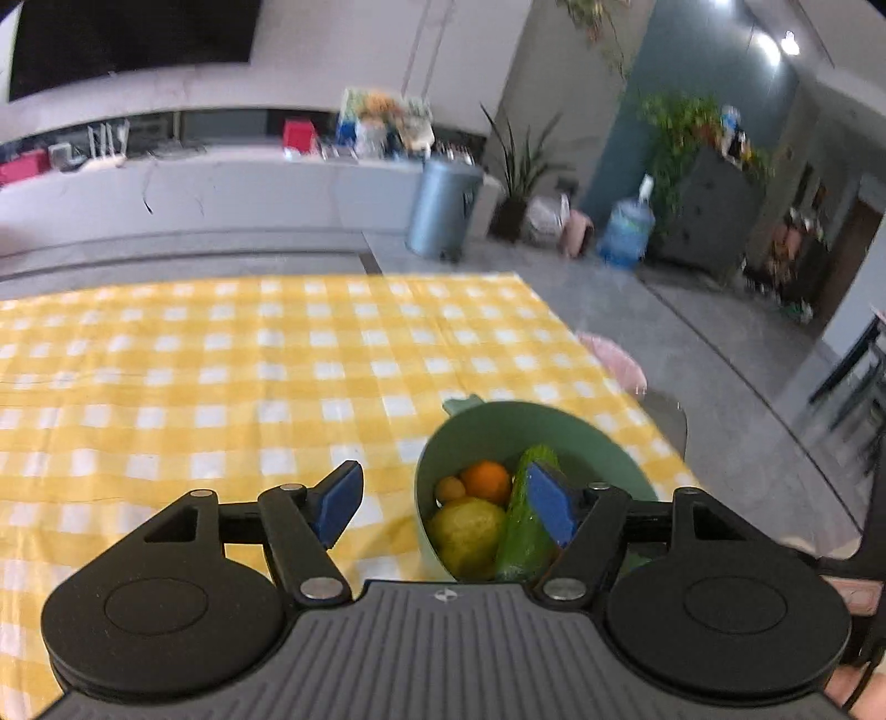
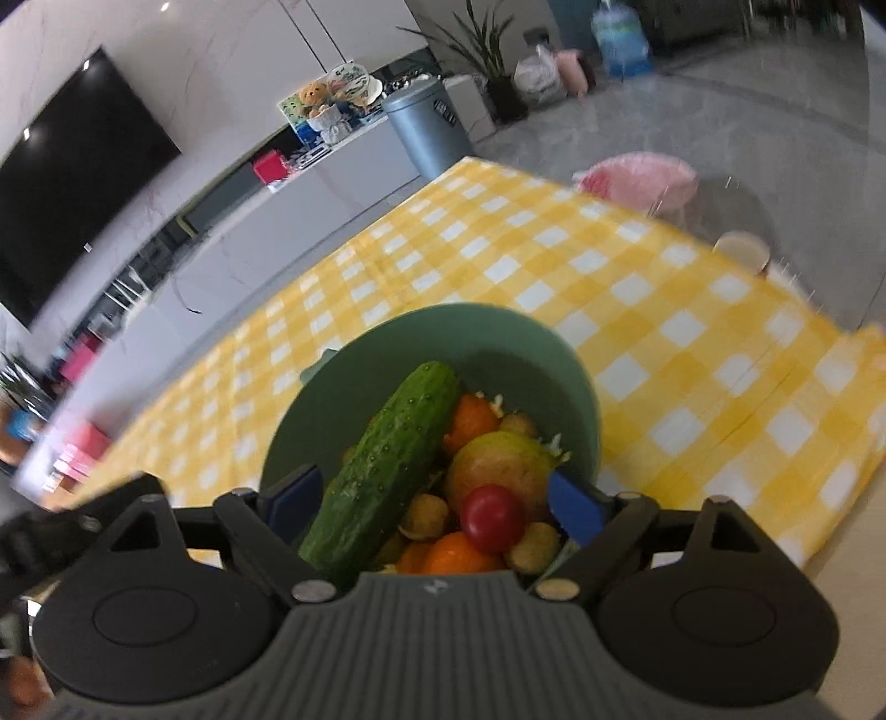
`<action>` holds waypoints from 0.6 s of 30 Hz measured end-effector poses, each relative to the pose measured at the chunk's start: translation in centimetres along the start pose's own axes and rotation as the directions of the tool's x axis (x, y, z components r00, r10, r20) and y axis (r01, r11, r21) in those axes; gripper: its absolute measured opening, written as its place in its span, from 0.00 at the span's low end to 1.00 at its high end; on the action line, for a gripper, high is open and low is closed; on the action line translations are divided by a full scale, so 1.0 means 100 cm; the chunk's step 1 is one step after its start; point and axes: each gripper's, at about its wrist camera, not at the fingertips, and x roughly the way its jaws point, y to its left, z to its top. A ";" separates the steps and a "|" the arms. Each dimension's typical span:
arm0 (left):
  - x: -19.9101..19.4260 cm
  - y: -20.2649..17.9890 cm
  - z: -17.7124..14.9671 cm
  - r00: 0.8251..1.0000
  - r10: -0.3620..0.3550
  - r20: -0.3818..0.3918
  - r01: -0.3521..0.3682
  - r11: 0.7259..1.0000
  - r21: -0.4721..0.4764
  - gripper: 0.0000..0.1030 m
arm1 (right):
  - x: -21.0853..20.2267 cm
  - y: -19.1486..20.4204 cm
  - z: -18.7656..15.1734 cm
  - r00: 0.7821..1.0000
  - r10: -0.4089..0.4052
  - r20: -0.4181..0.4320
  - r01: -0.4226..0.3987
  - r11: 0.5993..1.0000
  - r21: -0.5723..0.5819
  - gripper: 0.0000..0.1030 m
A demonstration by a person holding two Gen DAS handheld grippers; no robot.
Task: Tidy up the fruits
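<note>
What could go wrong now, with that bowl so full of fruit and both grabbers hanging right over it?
The cucumber leans against the rim of the green bowl; a bump from the open right gripper could tip it onto the checked cloth. The little red tomato sits on top of the pile and might roll off. The open left gripper has one finger over the bowl, so it could catch the rim.

Both views are evenly lit by bright indoor light. Ceiling lamps (image 1: 775, 41) flare white at the upper right of the left view. Motion blur smears the background and the worktop (image 2: 637, 310) checks. Fisheye distortion bends edges; the corners darken.
</note>
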 end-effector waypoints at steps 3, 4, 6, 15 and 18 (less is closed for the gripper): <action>-0.017 -0.003 -0.005 1.000 -0.010 0.013 0.010 1.000 0.003 0.82 | -0.012 0.009 -0.008 0.998 -0.059 0.017 0.060 0.994 -0.092 0.83; -0.022 -0.004 -0.008 1.000 -0.012 0.012 0.012 1.000 0.001 0.84 | -0.019 0.010 -0.012 0.997 -0.076 0.022 0.078 0.991 -0.111 0.83; -0.029 -0.008 -0.013 1.000 -0.013 0.009 0.013 1.000 0.007 0.86 | -0.028 0.008 -0.023 0.995 -0.094 0.019 0.096 0.984 -0.151 0.83; -0.036 -0.020 -0.054 0.999 0.011 -0.050 -0.010 1.000 0.014 0.88 | -0.061 0.009 -0.069 0.990 -0.141 -0.012 0.132 0.949 -0.288 0.83; -0.033 -0.021 -0.063 0.996 0.020 -0.088 -0.018 1.000 0.016 0.88 | -0.067 0.013 -0.073 0.990 -0.139 -0.015 0.128 0.943 -0.307 0.83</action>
